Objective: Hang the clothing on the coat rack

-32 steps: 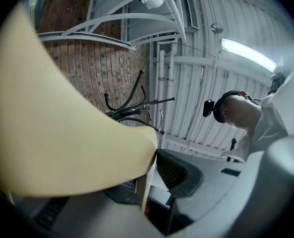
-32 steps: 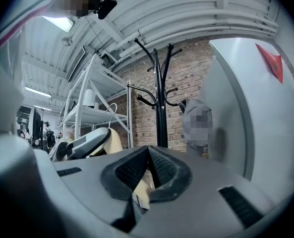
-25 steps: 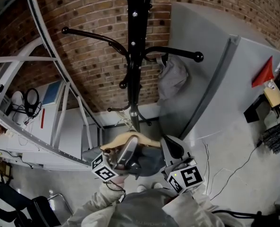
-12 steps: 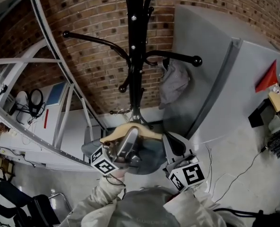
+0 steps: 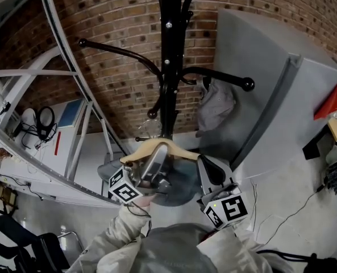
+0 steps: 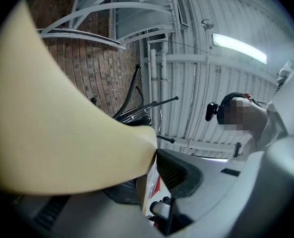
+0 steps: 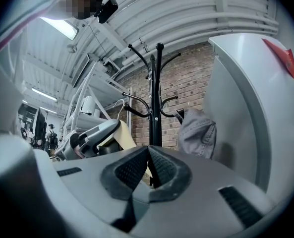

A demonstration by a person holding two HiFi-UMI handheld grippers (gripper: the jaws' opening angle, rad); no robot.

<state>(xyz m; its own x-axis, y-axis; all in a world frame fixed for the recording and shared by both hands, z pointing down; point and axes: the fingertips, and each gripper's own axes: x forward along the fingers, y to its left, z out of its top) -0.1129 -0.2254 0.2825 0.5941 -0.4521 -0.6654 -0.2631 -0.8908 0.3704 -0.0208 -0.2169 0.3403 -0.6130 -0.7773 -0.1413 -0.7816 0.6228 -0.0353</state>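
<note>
In the head view the left gripper (image 5: 148,175) is clamped on a wooden hanger (image 5: 151,148) carrying dark clothing (image 5: 182,189), held low before the coat rack (image 5: 169,67), probably ready to lift to a free arm. A grey garment (image 5: 216,104) already hangs there, with a brick wall (image 5: 117,16) behind and a concrete floor (image 5: 282,198) below. The left gripper view shows pale wood filling the jaws, while the right gripper view shows the right gripper (image 7: 148,155) with jaws together, with nothing seen between them.

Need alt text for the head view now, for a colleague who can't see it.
The left gripper grips a pale wooden hanger with dark clothing, held low in front of a black coat rack against a brick wall. The right gripper is beside it, and a grey garment hangs from one rack arm.
</note>
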